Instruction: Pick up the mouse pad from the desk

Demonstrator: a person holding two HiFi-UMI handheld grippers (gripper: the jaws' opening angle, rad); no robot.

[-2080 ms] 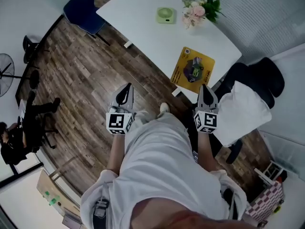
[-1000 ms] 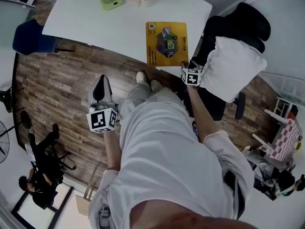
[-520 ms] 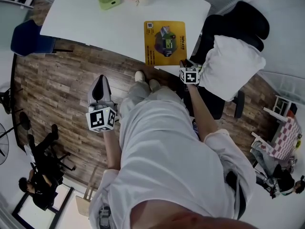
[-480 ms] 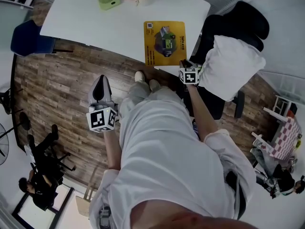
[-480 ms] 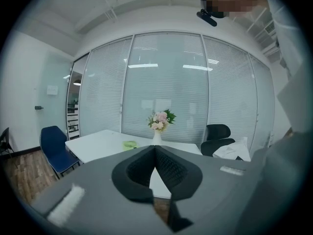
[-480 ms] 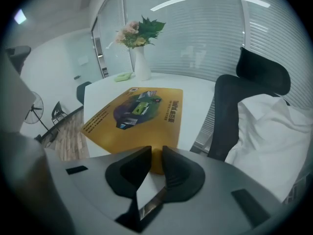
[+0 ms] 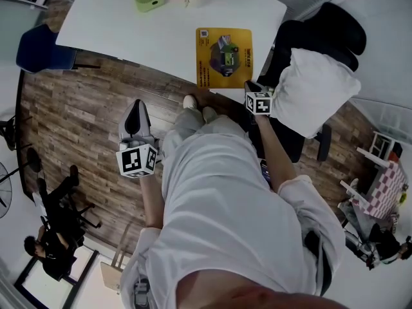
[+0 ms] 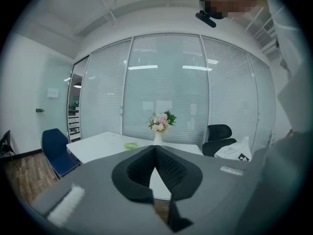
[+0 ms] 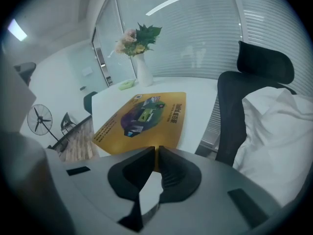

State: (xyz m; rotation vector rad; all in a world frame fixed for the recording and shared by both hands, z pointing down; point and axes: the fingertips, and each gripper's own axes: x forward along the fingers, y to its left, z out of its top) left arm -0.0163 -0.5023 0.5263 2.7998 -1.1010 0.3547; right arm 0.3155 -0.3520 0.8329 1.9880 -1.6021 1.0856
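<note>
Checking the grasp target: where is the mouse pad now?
Head view: the mouse pad lies on the white desk, near right corner, beside the black chair, its near edge between the closing jaws of the right gripper.

Loose white short-sleeved shirt (image 7: pixel 219 205); pale grey trousers (image 7: pixel 185 134); 2 white shoes (image 7: pixel 190 102).

left tool (image 7: pixel 136 105): jaws together, empty | right tool (image 7: pixel 250 84): jaws closing, mouse pad (image 7: pixel 224 55) edge between them
</note>
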